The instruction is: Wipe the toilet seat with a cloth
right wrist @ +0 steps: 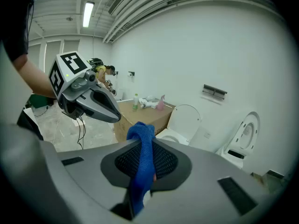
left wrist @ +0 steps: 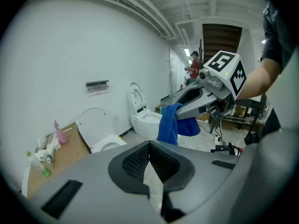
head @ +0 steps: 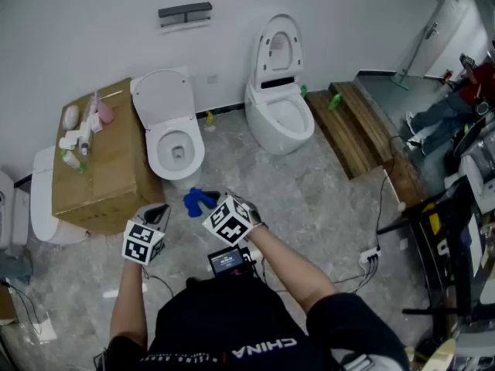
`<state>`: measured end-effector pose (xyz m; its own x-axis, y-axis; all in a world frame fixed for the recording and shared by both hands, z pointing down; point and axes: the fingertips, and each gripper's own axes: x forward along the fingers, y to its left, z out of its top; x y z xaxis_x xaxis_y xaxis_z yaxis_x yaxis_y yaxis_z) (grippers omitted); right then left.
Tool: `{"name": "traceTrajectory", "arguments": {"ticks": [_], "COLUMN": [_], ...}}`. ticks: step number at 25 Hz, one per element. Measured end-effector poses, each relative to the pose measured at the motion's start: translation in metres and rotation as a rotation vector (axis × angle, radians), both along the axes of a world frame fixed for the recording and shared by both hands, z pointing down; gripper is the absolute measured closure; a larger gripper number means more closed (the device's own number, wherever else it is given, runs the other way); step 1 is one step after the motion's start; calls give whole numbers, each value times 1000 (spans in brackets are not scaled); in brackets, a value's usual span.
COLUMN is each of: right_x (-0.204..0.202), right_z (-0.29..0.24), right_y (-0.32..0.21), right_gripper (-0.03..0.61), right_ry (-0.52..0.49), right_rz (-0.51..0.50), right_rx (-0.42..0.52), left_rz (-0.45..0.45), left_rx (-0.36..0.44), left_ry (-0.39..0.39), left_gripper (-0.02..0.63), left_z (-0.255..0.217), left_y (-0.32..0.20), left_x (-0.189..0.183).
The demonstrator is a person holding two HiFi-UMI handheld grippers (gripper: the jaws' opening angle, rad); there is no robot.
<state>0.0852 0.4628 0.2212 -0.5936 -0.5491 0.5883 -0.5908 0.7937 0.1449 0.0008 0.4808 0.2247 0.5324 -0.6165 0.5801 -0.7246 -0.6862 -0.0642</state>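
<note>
The right gripper (right wrist: 143, 158) was clenched on a blue cloth (right wrist: 141, 141). In the head view the cloth hung from its jaws at lower centre, above the floor (head: 309, 199) and just short of the near toilet (head: 176, 151), not touching it. The left gripper (left wrist: 152, 164) was clamped tight with nothing in it, just left of the right one and apart from it.

The near toilet stood with its lid raised against the wall and its bowl open. A second toilet (head: 278, 118), up and to the right, also had its lid up. A box (head: 108, 184) at the left stood just beside the near toilet, with bottles (head: 81, 134) on top near its upper-left edge.

Open floor lay between the grippers and both toilets. A wooden step (head: 356, 126) bounded it at the right, and cables (head: 371, 257) lay at the lower right.
</note>
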Motion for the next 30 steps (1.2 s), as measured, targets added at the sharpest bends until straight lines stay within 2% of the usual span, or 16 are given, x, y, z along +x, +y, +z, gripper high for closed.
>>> {"name": "traceTrajectory", "arguments": {"ticks": [5,12,17,30], "right_x": [2,3,3,14], "right_z": [4,5,6,16], "right_y": [1,1,0,-3], "right_gripper": [532,531,531,532], "right_ry": [12,-3,-17,-49], "right_rz": [-2,-5,3,12], "right_rx": [-7,-6,-18,-48], "left_rz": [32,-18,-11,-6], "left_rx": [6,24,34,6], "left_ry": [-21,7,-1,-7], "left_gripper": [602,603,601,601], "left_z": [5,1,2,14], "left_y": [3,1,0,-4], "left_x": [5,1,2,12]}}
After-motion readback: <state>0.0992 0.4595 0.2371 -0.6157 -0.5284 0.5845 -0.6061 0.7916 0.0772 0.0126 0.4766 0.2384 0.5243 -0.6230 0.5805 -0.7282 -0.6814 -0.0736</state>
